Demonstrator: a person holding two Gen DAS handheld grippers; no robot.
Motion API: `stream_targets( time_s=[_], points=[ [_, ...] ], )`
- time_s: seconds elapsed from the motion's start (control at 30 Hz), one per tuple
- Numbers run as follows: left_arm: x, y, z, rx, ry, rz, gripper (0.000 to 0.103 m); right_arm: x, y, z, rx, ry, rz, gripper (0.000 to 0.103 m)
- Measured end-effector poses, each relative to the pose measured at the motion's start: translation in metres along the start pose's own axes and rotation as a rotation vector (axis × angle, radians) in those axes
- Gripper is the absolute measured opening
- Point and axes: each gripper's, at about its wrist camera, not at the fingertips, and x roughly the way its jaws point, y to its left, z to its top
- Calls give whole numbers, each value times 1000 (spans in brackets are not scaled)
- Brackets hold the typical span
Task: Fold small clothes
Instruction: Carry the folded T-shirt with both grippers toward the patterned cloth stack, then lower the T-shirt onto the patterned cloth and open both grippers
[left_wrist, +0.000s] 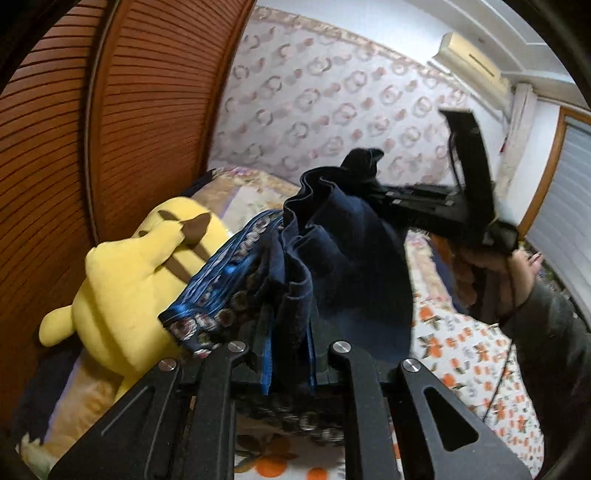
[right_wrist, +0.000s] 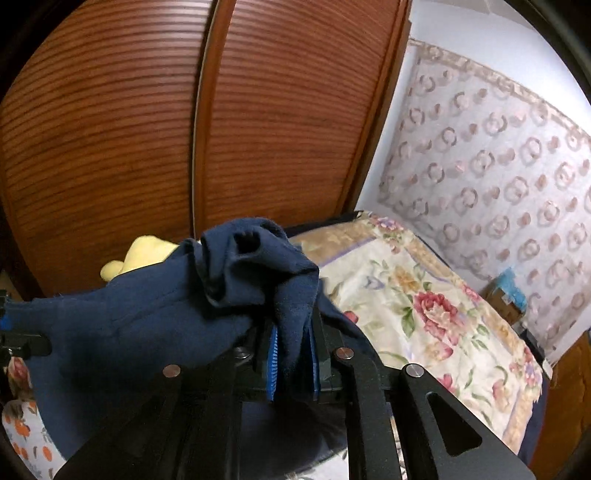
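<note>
A small navy blue garment (left_wrist: 343, 258) with a patterned blue waistband (left_wrist: 221, 273) hangs in the air between both grippers above the bed. My left gripper (left_wrist: 288, 354) is shut on its bunched edge. My right gripper (right_wrist: 293, 354) is shut on another bunched edge of the navy garment (right_wrist: 166, 325). In the left wrist view the right gripper (left_wrist: 380, 192) comes in from the right, held by a hand, with cloth at its tip.
A yellow plush toy (left_wrist: 140, 273) lies on the bed by the brown louvred wardrobe doors (right_wrist: 184, 129). A floral quilt (right_wrist: 424, 306) covers the bed's far end. An orange-print sheet (left_wrist: 461, 354) lies below. A patterned wall (right_wrist: 498, 166) stands behind.
</note>
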Motion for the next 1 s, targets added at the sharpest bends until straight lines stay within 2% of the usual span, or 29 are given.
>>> stream_targets(
  time_s=[0.03, 0.13, 0.23, 0.3, 0.37, 0.47, 0.63, 0.77, 0.83, 0.9, 1.0],
  points=[
    [0, 2, -2, -6, 7, 7, 15, 0, -3, -1, 13, 2, -3, 32],
    [4, 5, -5, -13, 21, 25, 15, -13, -11, -2, 67, -48, -30, 51],
    [5, 5, -7, -10, 21, 37, 15, -25, -21, -8, 114, -71, -32, 54],
    [5, 4, -7, -2, 23, 44, 16, -29, -14, -19, 131, -65, 35, 54],
    [6, 4, -7, 7, 27, 62, 17, -21, -10, -27, 135, -31, 87, 54],
    [7, 4, -7, 10, 34, 76, 22, -2, -11, -42, 146, 35, 80, 54],
    [-2, 4, -5, 23, 32, 69, 39, 26, -21, -57, 248, 50, 124, 56],
    [-13, 1, -4, 49, 7, 68, 54, 22, -13, -57, 249, 17, 77, 56],
    [-21, -3, -3, 68, -13, 72, 81, 13, -9, -59, 256, 2, 65, 56],
    [-27, -8, -3, 91, -34, 80, 84, 6, 5, -63, 250, -7, 62, 56],
    [-35, -19, -4, 141, -63, 136, 84, -10, 13, -68, 257, -19, 55, 56]
  ],
)
